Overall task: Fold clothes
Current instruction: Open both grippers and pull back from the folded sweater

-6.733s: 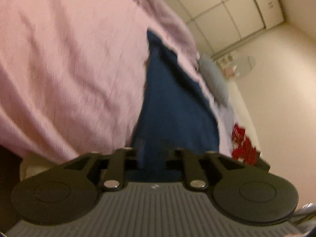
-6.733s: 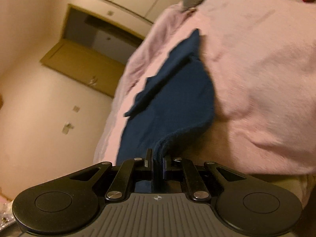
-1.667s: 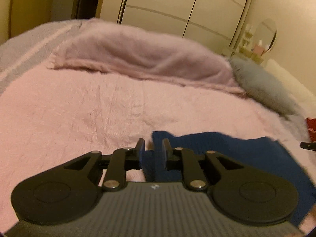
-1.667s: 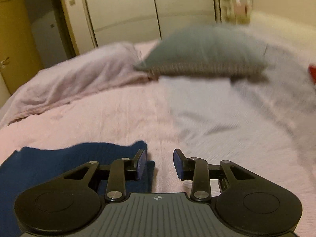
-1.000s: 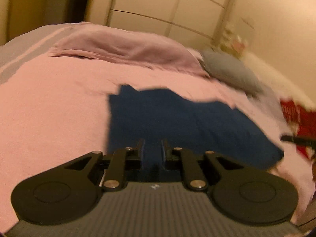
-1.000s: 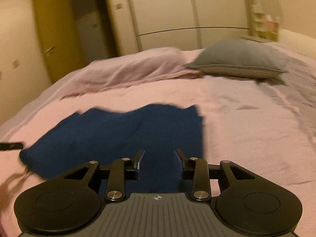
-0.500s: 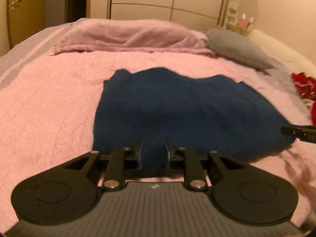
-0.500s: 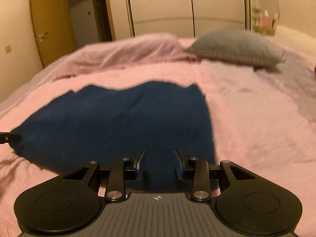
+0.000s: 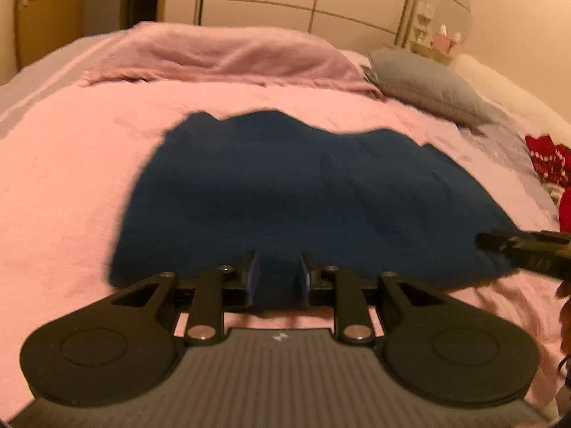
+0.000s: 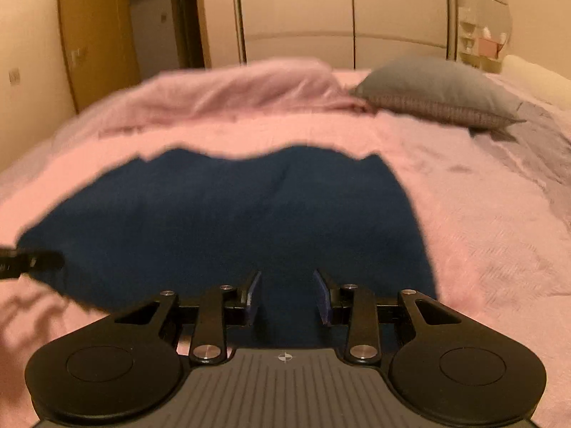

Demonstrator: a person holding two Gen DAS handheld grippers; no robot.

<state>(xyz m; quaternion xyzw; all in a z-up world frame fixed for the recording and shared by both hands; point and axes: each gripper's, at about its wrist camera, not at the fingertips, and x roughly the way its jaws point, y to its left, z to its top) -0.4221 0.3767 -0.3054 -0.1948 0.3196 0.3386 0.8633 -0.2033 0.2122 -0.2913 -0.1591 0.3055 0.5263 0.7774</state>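
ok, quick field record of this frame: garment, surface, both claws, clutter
garment: dark blue fabric garment, spread flat
surface: pink fuzzy bedspread
left claw: open, at the garment's near edge, fabric between the fingers
right claw: open, over the near edge
clutter: grey pillow; red patterned cloth at the right edge

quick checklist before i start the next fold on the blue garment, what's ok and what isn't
1. Blue garment laid out on the pink bedspread: ok.
2. Left gripper open, nothing clamped: ok.
3. Right gripper open over the near hem: ok.
4. Garment flat, no wrinkles: cannot tell, image blurred.
5. Far edge straight: not ok, it looks wavy.
6. Grey pillow and red clothing apart from the garment: ok.
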